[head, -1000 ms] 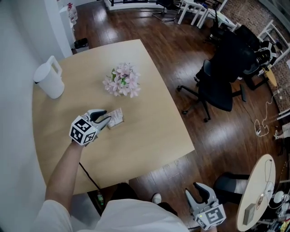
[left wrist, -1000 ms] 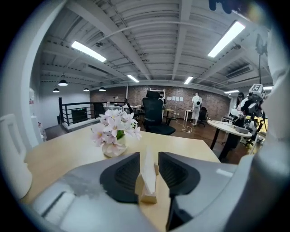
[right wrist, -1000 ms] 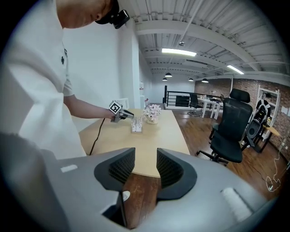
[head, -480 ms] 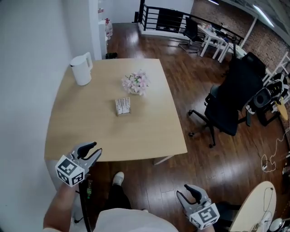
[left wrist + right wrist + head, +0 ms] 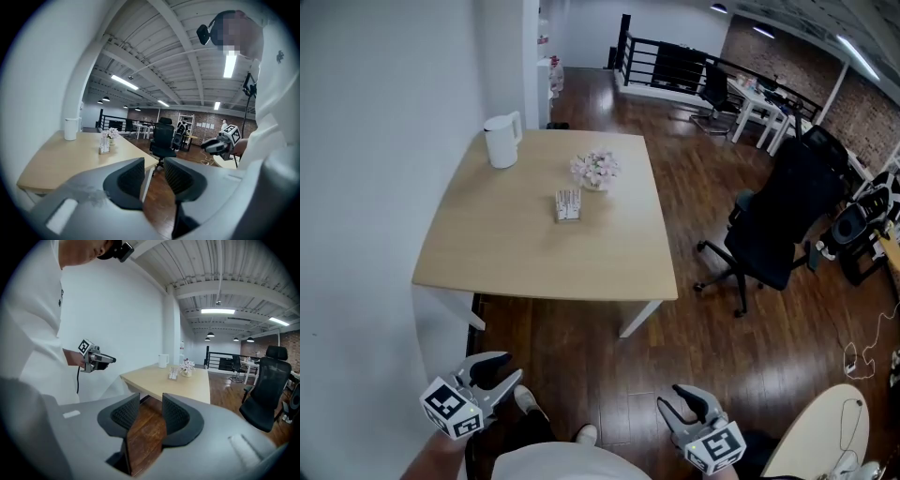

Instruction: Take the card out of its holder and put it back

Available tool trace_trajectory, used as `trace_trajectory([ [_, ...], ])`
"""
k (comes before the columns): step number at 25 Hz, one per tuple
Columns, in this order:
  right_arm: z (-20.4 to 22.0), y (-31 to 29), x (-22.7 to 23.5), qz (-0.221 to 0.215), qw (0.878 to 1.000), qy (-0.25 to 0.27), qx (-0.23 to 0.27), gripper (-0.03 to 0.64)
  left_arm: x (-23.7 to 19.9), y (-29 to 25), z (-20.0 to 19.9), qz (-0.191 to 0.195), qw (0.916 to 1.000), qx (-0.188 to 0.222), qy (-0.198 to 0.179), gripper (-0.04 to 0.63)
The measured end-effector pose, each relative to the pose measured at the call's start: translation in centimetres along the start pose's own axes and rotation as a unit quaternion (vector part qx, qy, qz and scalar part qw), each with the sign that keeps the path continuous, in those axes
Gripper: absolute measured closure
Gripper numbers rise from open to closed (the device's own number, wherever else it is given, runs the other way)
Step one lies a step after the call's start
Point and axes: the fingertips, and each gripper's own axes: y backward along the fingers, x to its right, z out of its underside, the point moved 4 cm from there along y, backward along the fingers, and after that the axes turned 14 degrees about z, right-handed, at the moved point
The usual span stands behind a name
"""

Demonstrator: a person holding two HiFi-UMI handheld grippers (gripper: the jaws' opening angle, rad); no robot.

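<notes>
In the head view, the pale wooden table (image 5: 525,262) stood well ahead of the person, across a strip of dark wooden floor (image 5: 609,375). Near its middle sat the small whitish upright card holder (image 5: 568,204), just beside a bunch of pink flowers (image 5: 596,170), with a white plastic jug (image 5: 502,141) at the far left corner. The card could not be told apart from the holder at this range, though something pale stood upright in it. A black office chair (image 5: 773,225) stood off to the right. The left gripper (image 5: 508,368) and the right gripper (image 5: 673,401) were both low at the person's sides, well apart from the table.

In the left gripper view, the jaws stood apart with only floor and the table's edge showing between them, so this claw carried nothing. The card holder appeared small and distant on the tabletop.

In the right gripper view, the jaws were likewise parted over bare floor, gripping nothing, and the table lay well beyond them.

With both claws empty and far from the table, no step looked to be in hand; the task seemed either complete or not begun. Any further work would call for walking up, steadying the card holder with one claw and pinching the card's top edge with the other.
</notes>
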Motion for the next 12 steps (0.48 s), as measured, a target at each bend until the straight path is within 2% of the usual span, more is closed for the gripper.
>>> trace_trajectory([
  [5,-0.4,1.1,-1.5,-0.012,1.0,0.002,0.019,0.462,3.8,-0.1,-1.0,0.016,0.9996,0.003,-0.025,0.456],
  [12,-0.3,2.6,-2.8,-0.02,0.999,0.009,0.024,0.463,6.7,0.2,0.0,0.025,0.9995,0.013,-0.014,0.456],
])
